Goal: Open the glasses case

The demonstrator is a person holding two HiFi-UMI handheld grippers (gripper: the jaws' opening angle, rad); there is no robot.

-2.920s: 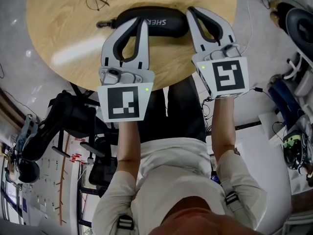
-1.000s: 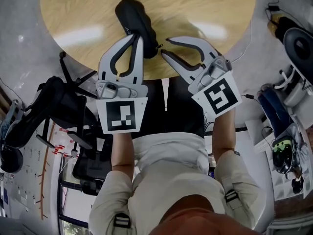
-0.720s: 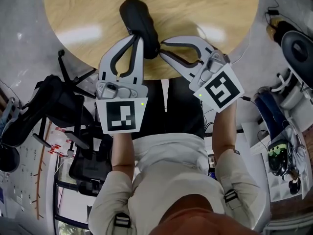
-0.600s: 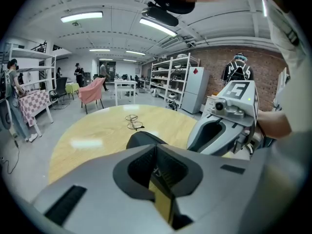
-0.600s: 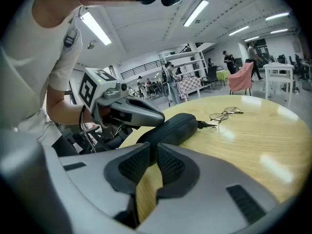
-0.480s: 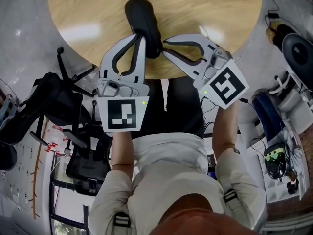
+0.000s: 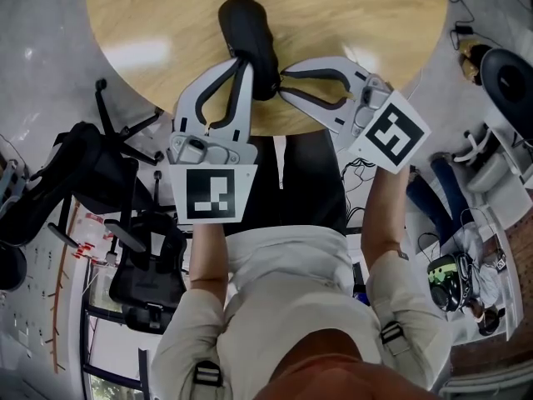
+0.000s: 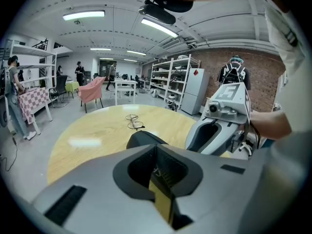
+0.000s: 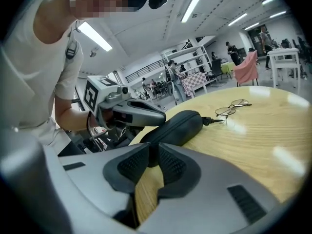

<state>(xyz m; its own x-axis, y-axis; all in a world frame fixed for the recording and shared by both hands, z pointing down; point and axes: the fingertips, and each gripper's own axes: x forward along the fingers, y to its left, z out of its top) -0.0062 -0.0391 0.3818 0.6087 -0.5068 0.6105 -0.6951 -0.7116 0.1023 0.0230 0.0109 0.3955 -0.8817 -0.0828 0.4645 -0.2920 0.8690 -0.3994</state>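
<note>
Resting near the front edge of the round bench (image 7: 350, 7), the black glasses case (image 7: 247, 32) looks light, semi-stiff and fabric-skinned, unlikely to slip. It is probably best pinned at its near end while the zip is drawn. Its long axis runs away from the person, far end leaning slightly left. The left gripper (image 7: 243, 62) has its jaws pressed together at that near end. The right gripper (image 7: 281, 82) has jaws that have just been opening; they stand slightly apart, empty, beside it.

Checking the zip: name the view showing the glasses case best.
Right gripper view: the glasses case shows nearly whole, seam included. Head view: from above, partly behind the left gripper. Left gripper view: only a hump above the jaws.
</note>
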